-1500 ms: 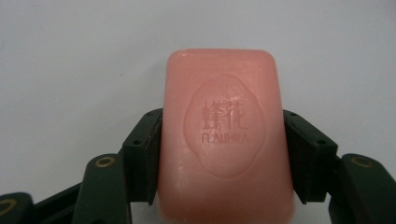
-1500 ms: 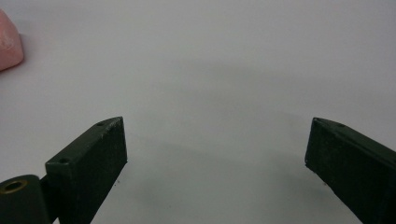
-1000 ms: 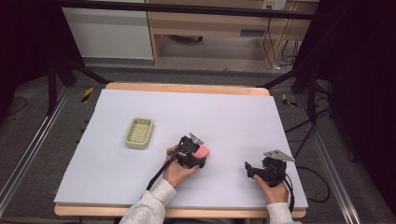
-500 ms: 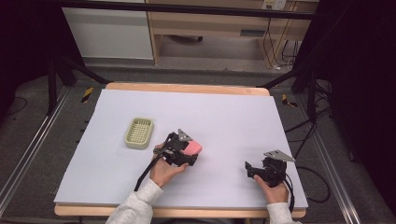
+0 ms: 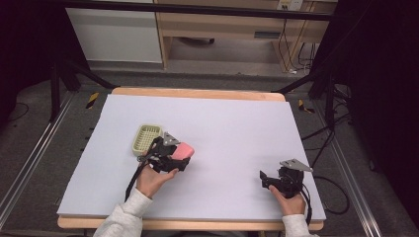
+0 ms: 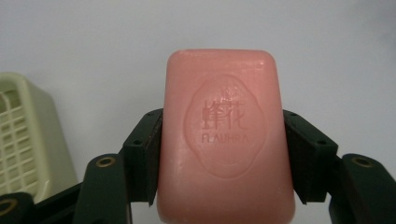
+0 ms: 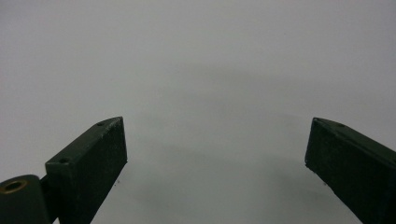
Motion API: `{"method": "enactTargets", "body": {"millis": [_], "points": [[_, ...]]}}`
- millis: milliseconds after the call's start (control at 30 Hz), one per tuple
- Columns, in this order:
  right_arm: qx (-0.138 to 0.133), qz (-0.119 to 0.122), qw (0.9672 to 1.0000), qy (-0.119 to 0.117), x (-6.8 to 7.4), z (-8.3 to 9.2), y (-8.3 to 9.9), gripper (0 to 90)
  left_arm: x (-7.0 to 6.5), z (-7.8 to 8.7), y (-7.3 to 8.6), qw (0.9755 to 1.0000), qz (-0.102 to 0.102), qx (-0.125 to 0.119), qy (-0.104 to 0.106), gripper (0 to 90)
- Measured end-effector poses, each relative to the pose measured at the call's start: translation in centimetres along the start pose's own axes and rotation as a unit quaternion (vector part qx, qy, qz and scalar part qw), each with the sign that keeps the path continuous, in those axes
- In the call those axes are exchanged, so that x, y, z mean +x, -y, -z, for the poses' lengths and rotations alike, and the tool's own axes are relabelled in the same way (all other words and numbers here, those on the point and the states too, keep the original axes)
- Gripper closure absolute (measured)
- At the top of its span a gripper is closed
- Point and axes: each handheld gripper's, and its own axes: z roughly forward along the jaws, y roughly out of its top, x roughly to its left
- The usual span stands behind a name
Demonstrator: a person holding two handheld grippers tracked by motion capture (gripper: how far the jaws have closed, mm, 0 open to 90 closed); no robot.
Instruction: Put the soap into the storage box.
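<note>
Your left tongs (image 5: pixel 184 154) are clamped on the soap (image 6: pixel 225 140): both jaws press flat against its long sides, stamped face toward the camera, about half the bar sticking out past the tips. Grip looks square, no visible tilt in the left gripper view. In the high view the soap (image 5: pixel 185 150) is up off the surface (image 5: pixel 237 128), carried just right of the tray (image 5: pixel 146 138).

Your right tongs (image 5: pixel 264 178) are wide open with nothing between the jaws, parked low over the near right part of the surface, well apart from everything else. The right gripper view has bare surface (image 7: pixel 196 84) past the tips.

Progress, my read: pick is done, soap is lifted and secure. Transfer is mostly done too, since you're right next to the tray. Left to do: bring the bar over the tray opening, lower it in, let go, back out. Placement not yet started, as the soap is beside the tray, not above it.

Tray: pale yellow-green, slatted grid floor, low walls. Its corner sits at the left edge of the left gripper view (image 6: pixel 28 135). The part I can see is empty; the high view also shows nothing in it, though the left gripper body crowds its near right corner, so I can't vouch for that bit.

Nothing else on the surface.
</note>
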Motion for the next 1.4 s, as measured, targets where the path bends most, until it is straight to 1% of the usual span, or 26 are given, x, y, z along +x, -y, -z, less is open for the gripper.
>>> {"method": "enactTargets", "body": {"millis": [200, 333, 367, 400, 467, 567, 667, 833, 967, 1200, 1300, 1333, 1400], "points": [[0.001, 0.006, 1.0000, 0.000, 0.1, 0.0, 0.0, 5.9, 1.6, 1.4, 0.6, 0.9998, 0.011, -0.007, -0.015, 37.4], [0.001, 0.006, 1.0000, 0.000, 0.2, 0.1, 0.0, 5.9, 3.0, 2.4, 0.9, 0.9992, 0.027, -0.015, -0.025, 37.4], [0.001, 0.005, 1.0000, 0.000, 0.2, 0.1, 0.0, 5.9, 3.4, 2.6, 0.9, 0.9989, 0.034, -0.018, -0.026, 37.4], [0.000, 0.007, 1.0000, 0.001, 0.2, 0.0, 0.0, 5.9, 3.6, 2.7, 1.0, 0.9987, 0.038, -0.020, -0.027, 37.4], [0.000, 0.004, 1.0000, -0.001, 0.2, 0.1, 0.0, 5.9, 4.4, 3.0, 1.1, 0.9981, 0.047, -0.022, -0.034, 37.4], [-0.001, 0.009, 1.0000, 0.000, 0.2, 0.0, 0.1, 5.9, 5.2, 3.3, 1.2, 0.9971, 0.058, -0.026, -0.042, 37.4], [0.000, 0.007, 1.0000, -0.001, 0.2, 0.0, 0.0, 5.9, 5.9, 3.2, 1.1, 0.9962, 0.066, -0.027, -0.049, 37.4], [-0.001, 0.006, 1.0000, 0.000, 0.2, 0.0, 0.0, 5.9, 6.8, 2.8, 1.2, 0.9952, 0.073, -0.021, -0.061, 37.4], [-0.002, 0.007, 1.0000, -0.001, 0.2, 0.0, 0.0, 5.9, 7.8, 2.6, 1.2, 0.9938, 0.083, -0.022, -0.070, 37.4], [-0.001, 0.007, 1.0000, -0.002, 0.2, 0.0, 0.0, 5.9, 8.8, 2.3, 1.1, 0.9918, 0.098, -0.022, -0.079, 37.5], [-0.001, 0.008, 1.0000, -0.002, 0.2, 0.0, 0.0, 5.9, 9.3, 2.1, 1.0, 0.9911, 0.102, -0.025, -0.082, 37.4], [-0.001, 0.011, 0.9999, -0.001, 0.2, -0.1, 0.0, 5.9, 9.4, 2.1, 1.0, 0.9912, 0.100, -0.023, -0.083, 37.4], [0.000, 0.009, 1.0000, 0.000, 0.2, -0.1, -0.1, 5.9, 9.7, 1.9, 1.0, 0.9908, 0.102, -0.022, -0.086, 37.4]]}}
